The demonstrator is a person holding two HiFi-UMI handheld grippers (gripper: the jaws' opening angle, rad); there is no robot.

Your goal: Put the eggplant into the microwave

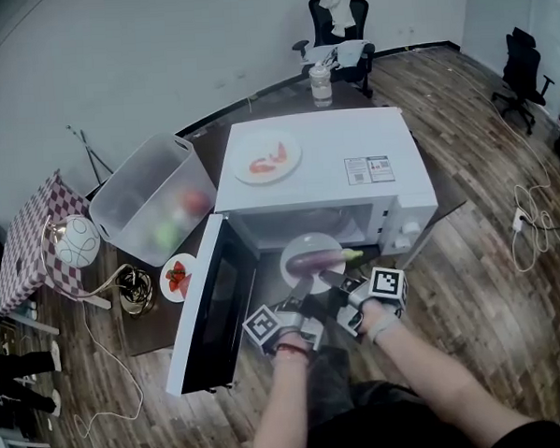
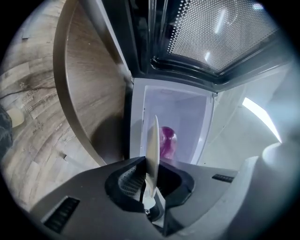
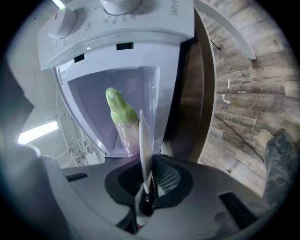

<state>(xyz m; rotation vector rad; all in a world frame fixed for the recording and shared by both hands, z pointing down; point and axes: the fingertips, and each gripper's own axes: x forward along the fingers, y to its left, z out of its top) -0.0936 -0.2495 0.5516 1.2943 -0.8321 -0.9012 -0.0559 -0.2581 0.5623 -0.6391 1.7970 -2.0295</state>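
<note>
Head view: my left gripper and right gripper each clamp the round white plate at its 6 o'clock rim. A purple eggplant lies on it, with the open white microwave at 12 o'clock

Head view looks steeply down; both gripper views closely face the microwave.

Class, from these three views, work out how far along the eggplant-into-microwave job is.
Done: the microwave has its door open, and the eggplant lies on a plate. In hand: the left gripper and right gripper each clamp the plate's rim, holding it at the microwave's opening. Left: set the plate inside, let go, shut the door.
</note>
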